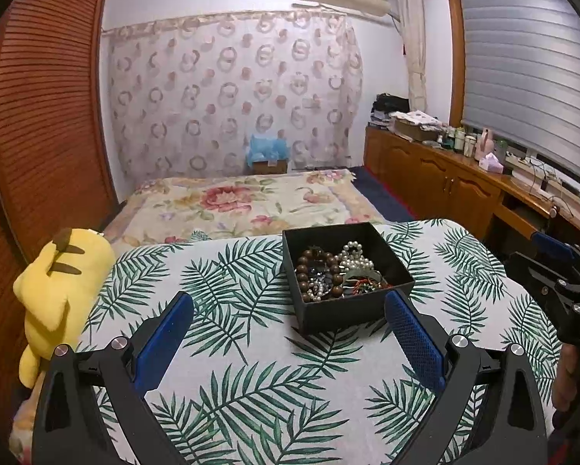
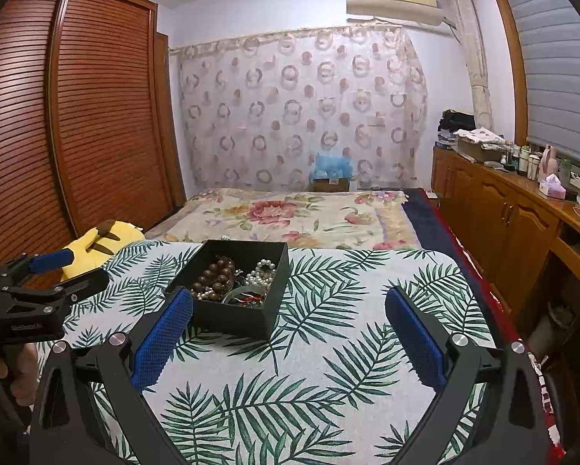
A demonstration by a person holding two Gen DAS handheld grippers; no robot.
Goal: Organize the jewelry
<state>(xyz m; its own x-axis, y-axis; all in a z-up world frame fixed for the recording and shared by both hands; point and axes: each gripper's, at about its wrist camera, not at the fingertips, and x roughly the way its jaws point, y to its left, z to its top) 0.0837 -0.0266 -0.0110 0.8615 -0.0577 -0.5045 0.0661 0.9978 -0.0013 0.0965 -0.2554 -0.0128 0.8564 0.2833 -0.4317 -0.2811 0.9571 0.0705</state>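
A black open box (image 1: 352,312) stands on a table with a palm-leaf cloth (image 1: 251,368). It holds brown wooden beads (image 1: 309,267), a white pearl string (image 1: 354,257) and other tangled jewelry. My left gripper (image 1: 288,310) is open and empty, just short of the box, its right finger near the box's front right corner. In the right wrist view the box (image 2: 235,316) lies ahead to the left, with the beads (image 2: 214,275) and pearls (image 2: 263,271) inside. My right gripper (image 2: 288,310) is open and empty, its left finger by the box's front left corner.
A yellow plush toy (image 1: 57,290) sits at the table's left edge. A bed with a floral cover (image 1: 243,205) lies behind the table. Wooden cabinets (image 2: 515,224) with bottles run along the right. A slatted wardrobe (image 2: 76,116) stands on the left.
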